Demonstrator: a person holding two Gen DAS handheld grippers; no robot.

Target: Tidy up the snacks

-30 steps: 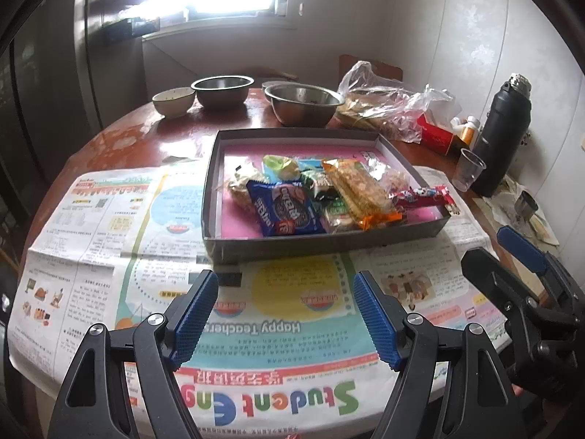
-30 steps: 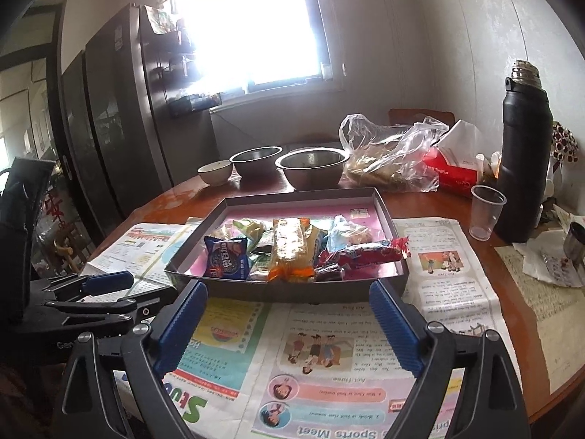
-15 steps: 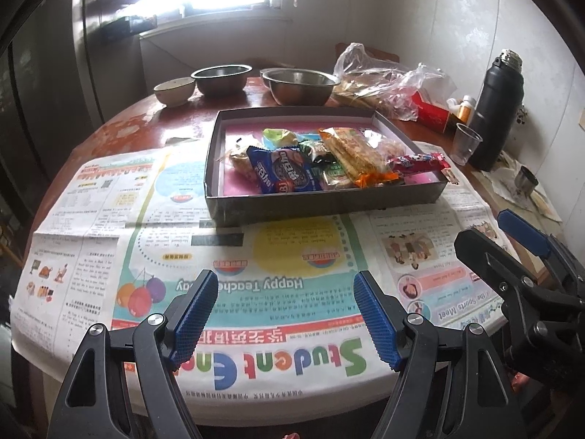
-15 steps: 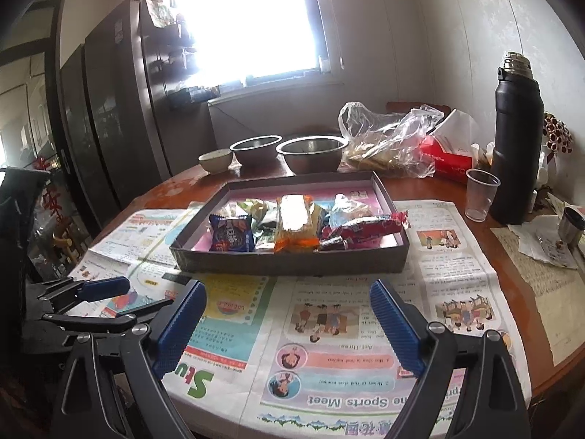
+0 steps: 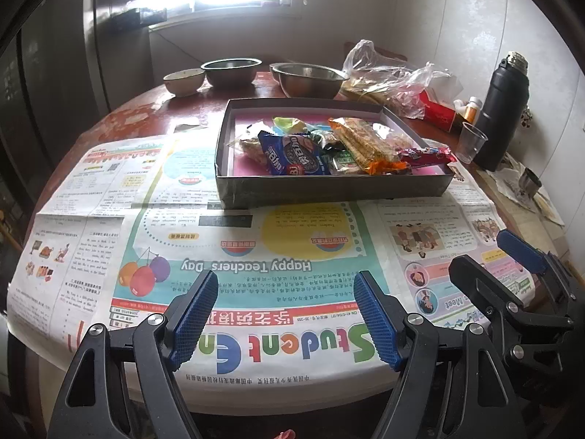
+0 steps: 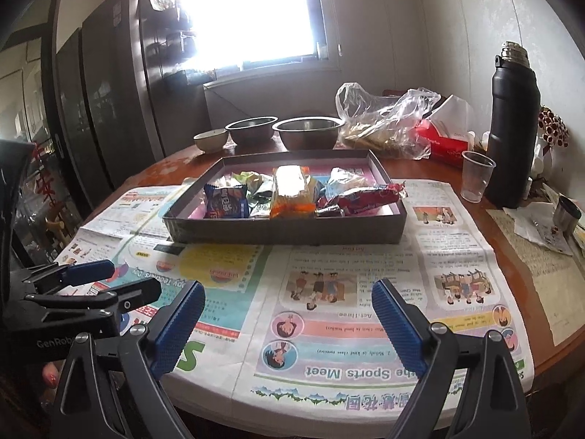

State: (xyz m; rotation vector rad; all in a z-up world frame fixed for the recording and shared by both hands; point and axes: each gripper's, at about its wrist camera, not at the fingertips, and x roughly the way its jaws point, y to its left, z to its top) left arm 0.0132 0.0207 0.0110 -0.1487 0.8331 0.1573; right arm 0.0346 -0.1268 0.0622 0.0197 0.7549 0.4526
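Note:
A shallow grey box (image 5: 329, 190) with a pink floor stands on the newspaper and holds several snack packets. Among them are a blue cookie packet (image 5: 292, 155), an orange cracker packet (image 5: 369, 144) and a red bar (image 5: 426, 155). The right wrist view shows the same box (image 6: 285, 232), blue packet (image 6: 226, 203), orange packet (image 6: 292, 190) and red bar (image 6: 365, 197). My left gripper (image 5: 284, 281) hangs open and empty over the newspaper's near edge, well short of the box. My right gripper (image 6: 289, 289) is open and empty beside it, also short of the box.
A colourful newspaper (image 5: 256, 248) covers the near half of the round wooden table (image 5: 146, 109). Behind the box stand two steel bowls (image 5: 310, 78), a small ceramic bowl (image 5: 182, 80) and a plastic bag (image 5: 387, 77). A black flask (image 5: 501, 109), a plastic cup (image 5: 471, 142) and a small metal cup (image 6: 566, 214) stand on the right.
Both grippers have drawn back from the box and sunk a little, so the box looks farther off and the newspaper's near edge shows. Jaws stay open and empty.

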